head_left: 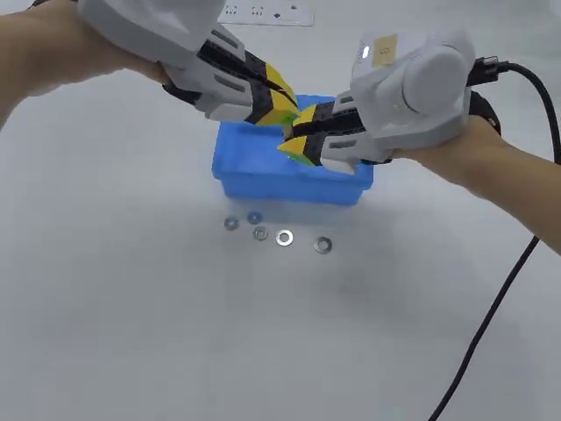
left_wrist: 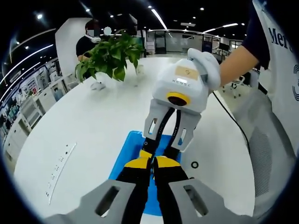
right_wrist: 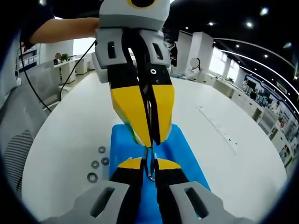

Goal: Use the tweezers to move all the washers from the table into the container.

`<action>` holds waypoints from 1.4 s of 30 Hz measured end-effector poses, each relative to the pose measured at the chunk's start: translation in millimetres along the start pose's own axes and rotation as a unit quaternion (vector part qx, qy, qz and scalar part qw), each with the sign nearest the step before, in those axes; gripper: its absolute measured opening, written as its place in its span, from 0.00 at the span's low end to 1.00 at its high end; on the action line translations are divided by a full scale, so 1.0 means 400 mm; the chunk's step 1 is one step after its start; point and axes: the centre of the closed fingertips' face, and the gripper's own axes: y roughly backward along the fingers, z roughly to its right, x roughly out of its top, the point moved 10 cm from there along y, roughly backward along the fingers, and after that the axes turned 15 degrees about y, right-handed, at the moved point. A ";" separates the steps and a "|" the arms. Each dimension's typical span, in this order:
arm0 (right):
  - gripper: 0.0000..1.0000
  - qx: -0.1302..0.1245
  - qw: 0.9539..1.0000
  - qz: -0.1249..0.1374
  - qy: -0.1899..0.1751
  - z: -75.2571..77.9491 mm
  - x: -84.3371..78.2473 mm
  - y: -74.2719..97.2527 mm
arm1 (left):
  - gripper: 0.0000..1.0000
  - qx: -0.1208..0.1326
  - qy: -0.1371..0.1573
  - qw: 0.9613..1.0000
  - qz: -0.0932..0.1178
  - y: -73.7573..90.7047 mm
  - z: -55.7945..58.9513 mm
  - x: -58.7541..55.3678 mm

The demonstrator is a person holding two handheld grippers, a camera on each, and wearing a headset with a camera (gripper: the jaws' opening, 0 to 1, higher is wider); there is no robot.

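Five washers (head_left: 284, 238): lay loose in a short row on the white table (head_left: 131, 324), just in front of the blue container (head_left: 263, 182); none could be made out inside it, though the grippers hid much of its inside.
Tweezers (right_wrist: 150, 172): a thin metal strip was held in the air above the container, running from one pair of yellow-tipped jaws into the other.
Left gripper (head_left: 289, 103): reached in from the person's left, jaws pressed together, apparently on the far end of the tweezers.
Right gripper (head_left: 291, 145): met it tip to tip over the container, jaws also clamped on the tweezers, as the right gripper view showed the strip between them.
Step in hand: judged to be readying the tool, passing or re-seating the tweezers between the two grippers, with no washer being carried.
Progress: early, or at a pause between washers; all five visible washers were left to move.
Next move calls for: one gripper letting go without the thin strip slipping, the other keeping the tips free to pinch, then a descent to the nearest washer lying flat on the table.
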 end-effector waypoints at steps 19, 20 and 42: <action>0.12 0.004 1.000 -0.001 -0.024 -0.002 -0.015 -0.002 | 0.07 -0.005 0.005 1.000 0.010 -0.013 0.019 -0.006; 0.12 0.004 1.000 0.000 -0.024 -0.002 -0.013 0.000 | 0.07 -0.005 0.004 1.000 0.010 -0.011 0.020 -0.004; 0.12 -0.017 0.999 0.025 0.015 -0.041 0.099 0.107 | 0.06 0.018 -0.043 0.998 0.035 0.097 0.140 0.058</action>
